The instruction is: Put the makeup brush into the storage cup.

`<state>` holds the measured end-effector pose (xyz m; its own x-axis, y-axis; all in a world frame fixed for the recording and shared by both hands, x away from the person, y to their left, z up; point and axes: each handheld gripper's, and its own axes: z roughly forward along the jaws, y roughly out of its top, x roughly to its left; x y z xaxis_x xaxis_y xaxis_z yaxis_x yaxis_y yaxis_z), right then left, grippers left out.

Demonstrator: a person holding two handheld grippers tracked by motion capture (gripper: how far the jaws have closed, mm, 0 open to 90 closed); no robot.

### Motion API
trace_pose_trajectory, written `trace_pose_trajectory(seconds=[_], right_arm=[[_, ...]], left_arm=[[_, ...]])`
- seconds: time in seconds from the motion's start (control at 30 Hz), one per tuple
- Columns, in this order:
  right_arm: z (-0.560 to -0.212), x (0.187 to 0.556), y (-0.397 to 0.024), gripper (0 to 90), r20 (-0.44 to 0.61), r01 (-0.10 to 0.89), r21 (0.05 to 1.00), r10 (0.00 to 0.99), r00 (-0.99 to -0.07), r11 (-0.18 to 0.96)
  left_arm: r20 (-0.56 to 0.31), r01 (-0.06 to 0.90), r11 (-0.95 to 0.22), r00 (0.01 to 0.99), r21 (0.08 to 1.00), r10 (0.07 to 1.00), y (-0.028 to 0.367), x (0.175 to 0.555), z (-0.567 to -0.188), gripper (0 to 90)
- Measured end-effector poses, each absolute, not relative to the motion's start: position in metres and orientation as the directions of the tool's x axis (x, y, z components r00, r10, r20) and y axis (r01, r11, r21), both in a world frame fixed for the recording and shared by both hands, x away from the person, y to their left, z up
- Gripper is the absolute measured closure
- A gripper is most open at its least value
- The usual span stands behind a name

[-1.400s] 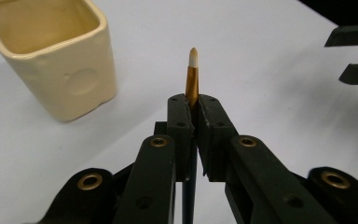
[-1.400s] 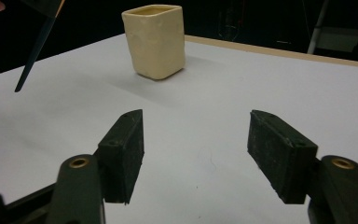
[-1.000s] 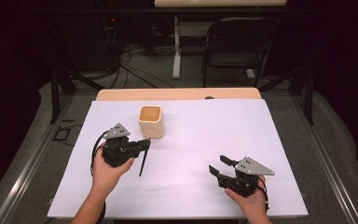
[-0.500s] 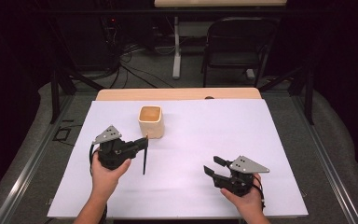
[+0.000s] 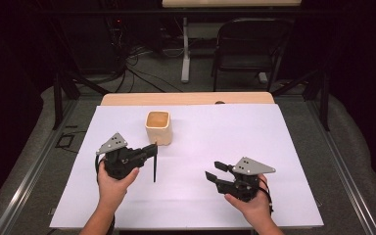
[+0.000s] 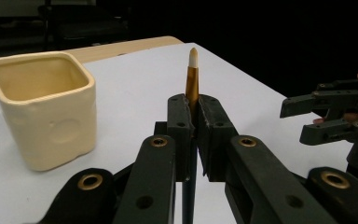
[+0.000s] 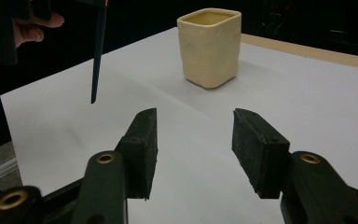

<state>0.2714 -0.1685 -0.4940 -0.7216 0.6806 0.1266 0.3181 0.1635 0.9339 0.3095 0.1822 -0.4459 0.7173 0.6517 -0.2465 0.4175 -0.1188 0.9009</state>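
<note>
A paintbrush (image 6: 192,77), gold ferrule and pale tip uppermost, stands nearly upright above the white table cover (image 5: 284,147), its dark handle hanging below the left gripper (image 5: 149,149), whose jaws are clamped tight on it just beneath the ferrule. Its lower end points down at the cover, and whether it touches cannot be told. Just beyond the brush, toward the far edge, sits a cream square-sided cup (image 5: 158,127) (open mouth up), close by but apart from the brush. Well off to the other side, the right gripper (image 5: 215,172) is held above the cover, its jaws parted with nothing between them; they have just been narrowing. The person's hands come in from the near edge.
</note>
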Motion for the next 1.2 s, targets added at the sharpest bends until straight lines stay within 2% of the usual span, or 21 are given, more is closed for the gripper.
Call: trace_pose_trajectory(seconds=[0.3,0.53,0.9,1.2], right_arm=[[-0.48,0.285,-0.137,51.0,0.117,0.324,0.922,0.643,-0.757,0.213],[-0.474,0.292,-0.123,54.8,0.159,0.336,0.925,0.625,-0.764,0.176],[-0.49,0.287,-0.118,57.8,0.214,0.376,0.913,0.596,-0.774,0.16],[-0.498,0.285,-0.113,61.2,0.275,0.406,0.906,0.566,-0.777,0.118]], left_arm=[[-0.26,0.399,-0.077,0.721,0.914,0.642,0.185,0.307,-0.442,84.1],[-0.266,0.381,-0.047,0.723,0.923,0.638,0.186,0.304,-0.442,84.1],[-0.294,0.379,-0.017,0.744,0.925,0.601,0.172,0.301,-0.454,84.1],[-0.35,0.403,0.029,0.754,0.915,0.556,0.163,0.299,-0.46,84.1]])
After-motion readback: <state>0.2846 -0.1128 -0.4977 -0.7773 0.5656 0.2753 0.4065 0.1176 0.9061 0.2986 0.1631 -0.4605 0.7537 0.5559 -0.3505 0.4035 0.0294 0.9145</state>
